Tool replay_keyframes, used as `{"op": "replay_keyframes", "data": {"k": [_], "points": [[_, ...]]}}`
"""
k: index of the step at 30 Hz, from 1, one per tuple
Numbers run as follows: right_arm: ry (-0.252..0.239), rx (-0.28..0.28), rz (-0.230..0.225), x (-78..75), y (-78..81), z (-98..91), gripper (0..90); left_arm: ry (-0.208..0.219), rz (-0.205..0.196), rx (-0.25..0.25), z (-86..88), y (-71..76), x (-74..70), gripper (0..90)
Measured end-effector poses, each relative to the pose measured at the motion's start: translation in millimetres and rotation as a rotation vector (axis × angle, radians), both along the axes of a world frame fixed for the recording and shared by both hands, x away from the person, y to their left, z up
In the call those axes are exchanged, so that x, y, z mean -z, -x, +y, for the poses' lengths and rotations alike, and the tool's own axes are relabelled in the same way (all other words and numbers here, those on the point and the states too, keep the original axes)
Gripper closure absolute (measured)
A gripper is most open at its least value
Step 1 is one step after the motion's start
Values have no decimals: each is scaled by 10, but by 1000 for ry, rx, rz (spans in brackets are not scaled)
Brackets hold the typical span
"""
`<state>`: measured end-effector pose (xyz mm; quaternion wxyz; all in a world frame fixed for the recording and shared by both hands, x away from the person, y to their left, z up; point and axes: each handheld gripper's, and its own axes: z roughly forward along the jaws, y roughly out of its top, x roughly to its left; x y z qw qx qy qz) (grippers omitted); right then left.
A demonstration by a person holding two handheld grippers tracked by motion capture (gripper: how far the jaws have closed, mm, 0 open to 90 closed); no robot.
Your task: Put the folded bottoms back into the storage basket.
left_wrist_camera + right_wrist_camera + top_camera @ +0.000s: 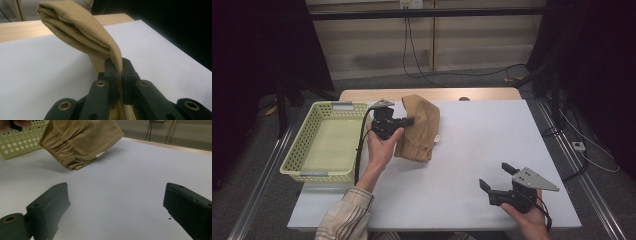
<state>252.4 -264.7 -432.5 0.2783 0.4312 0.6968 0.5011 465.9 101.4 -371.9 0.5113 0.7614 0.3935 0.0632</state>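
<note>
The right gripper (495, 177) sits nearest the camera in the high view, held low over the near right part of the white table (492, 150) with its jaws spread wide and nothing between them. In the right gripper view both black jaws stand far apart over bare tabletop.

Farther in, the left gripper (408, 121) has its jaws pressed together on a fold of a tan folded garment (418, 127) — the left gripper view shows the cloth pinched tightly between the two pads and rising away in a thick, rolled bundle. The garment looks lifted at the held edge; the right gripper view shows it hanging clear of the table with a shadow beneath, its gathered elastic waistband (65, 153) and a small white label (100, 154) at the lower corner. Just to its left stands a pale yellow-green perforated basket (307, 145), apparently with nothing in it.

The garment seems soft, light and limp: it sags from the single pinch and its layers are likely to slide apart or unfold if swung. A grip through several layers near the folded edge, as now, should hold the bundle together — a second hold at the waistband side would probably steady it. It is not fragile, and the woven cloth gives the pads decent friction.
</note>
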Motion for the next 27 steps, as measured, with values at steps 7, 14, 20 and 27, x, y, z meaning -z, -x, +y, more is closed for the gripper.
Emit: {"op": "replay_keyframes", "data": {"k": [7, 14, 20, 27], "points": [[-2, 2, -2, -1, -1, -6, 66, -16, -17, 4, 43, 21, -35, 861], [-2, 3, -2, -1, -1, -6, 66, -19, -27, 9, 83, 61, -92, 860], [-1, 1, 0, -1, 0, -1, 66, -17, -42, 20, 116, 105, -148, 860], [-2, 0, -3, -3, 3, -4, 66, -18, -57, 21, 178, 167, -241, 860]]}}
